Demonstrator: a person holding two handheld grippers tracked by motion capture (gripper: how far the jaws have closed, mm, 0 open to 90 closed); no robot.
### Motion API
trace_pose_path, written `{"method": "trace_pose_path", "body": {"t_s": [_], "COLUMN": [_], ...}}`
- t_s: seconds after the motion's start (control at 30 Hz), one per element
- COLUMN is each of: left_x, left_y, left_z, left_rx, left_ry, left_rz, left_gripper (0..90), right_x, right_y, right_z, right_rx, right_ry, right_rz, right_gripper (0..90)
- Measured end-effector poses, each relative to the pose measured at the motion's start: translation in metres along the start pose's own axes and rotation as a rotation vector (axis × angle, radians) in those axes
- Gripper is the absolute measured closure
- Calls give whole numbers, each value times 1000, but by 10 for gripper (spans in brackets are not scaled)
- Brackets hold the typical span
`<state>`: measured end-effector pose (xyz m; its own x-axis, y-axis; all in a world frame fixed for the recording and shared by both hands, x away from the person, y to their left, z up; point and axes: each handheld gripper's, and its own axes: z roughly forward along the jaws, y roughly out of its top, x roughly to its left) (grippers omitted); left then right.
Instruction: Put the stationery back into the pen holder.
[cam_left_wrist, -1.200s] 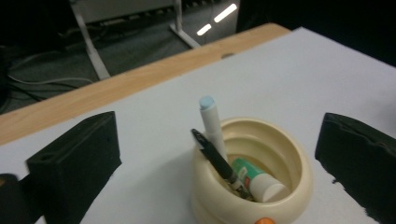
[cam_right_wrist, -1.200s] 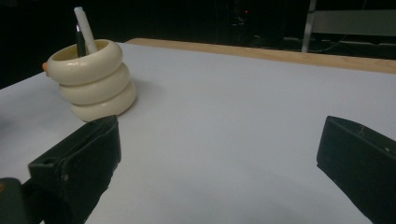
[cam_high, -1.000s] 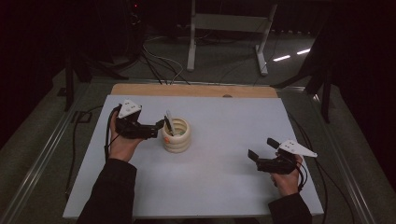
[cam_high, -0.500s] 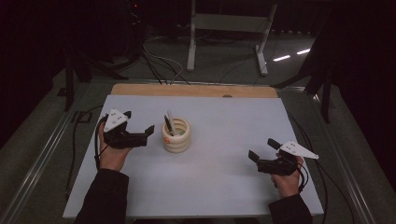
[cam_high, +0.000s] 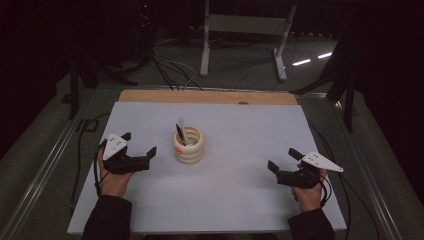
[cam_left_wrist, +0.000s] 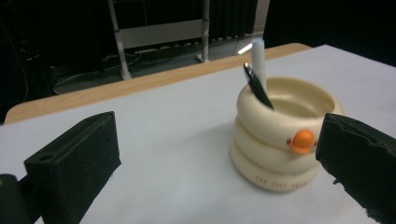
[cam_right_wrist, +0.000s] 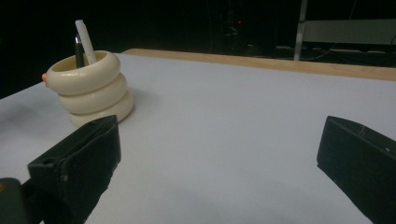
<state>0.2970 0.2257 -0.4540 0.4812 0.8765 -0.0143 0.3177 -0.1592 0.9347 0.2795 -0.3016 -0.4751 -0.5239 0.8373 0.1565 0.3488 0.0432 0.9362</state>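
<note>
Two grippers rest low over the white table (cam_high: 235, 200), one in each of your hands. Your left gripper (cam_high: 138, 148) sits with its jaws spread wide and nothing between them; your left hand (cam_high: 112, 181) wraps the body from behind. Your right gripper (cam_high: 283, 161) is likewise spread wide and empty, gripped by your right hand (cam_high: 306, 196).

Just ahead of your left gripper's jaws, a little toward its right jaw, stands the cream holder (cam_high: 188, 146), a cup shaped like three stacked rings, upright on the table and apart from both jaws. In the left gripper view the cream holder (cam_left_wrist: 280, 140) stands close beyond the right jaw, with an orange knob (cam_left_wrist: 302, 141) on its middle ring facing you. From your right gripper the cream holder (cam_right_wrist: 91, 88) lies well ahead and off beyond its left jaw.

Inside the holder, a white pen (cam_left_wrist: 258, 60) stands nearly upright and a black pen (cam_left_wrist: 258, 87) leans beside it, both against the rim on the side away from your left gripper's right jaw.
</note>
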Motion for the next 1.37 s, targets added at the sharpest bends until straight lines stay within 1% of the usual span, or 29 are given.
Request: {"method": "trace_pose_path", "body": {"t_s": [0.13, 0.2, 0.23, 0.33, 0.5, 0.6, 0.9, 1.1, 1.37], "left_x": [5, 5, 7, 7, 5, 6, 7, 7, 8], "left_y": [-10, -12, -16, -21, -23, -25, -28, -29, -29], "left_z": [-4, -5, -7, -10, -13, -13, -11, -9, -9], "left_rx": [-2, -7, -13, -28, -34, -36, -24, -17, -17], "left_ry": [-3, -2, -4, -1, -6, -8, -5, -4, 0], "left_rz": [-22, -30, -41, -54, -54, -63, -62, -62, -68], "left_gripper": [2, 2, 2, 2, 2, 2, 2, 2, 2], "right_x": [1, 1, 1, 1, 2, 3, 2, 1, 4], "right_y": [-1, -1, -1, -2, -2, -2, -4, -6, -6], "right_z": [1, 1, 2, 2, 3, 1, 3, 4, 3], "right_rx": [5, 7, 8, 12, 18, 18, 30, 38, 37], "right_ry": [-2, -4, -5, -5, -9, -13, -29, -28, -27], "right_rz": [-5, -6, -8, -12, -18, -26, -31, -30, -35], "right_gripper": [0, 0, 0, 0, 0, 0, 0, 0, 0]}}
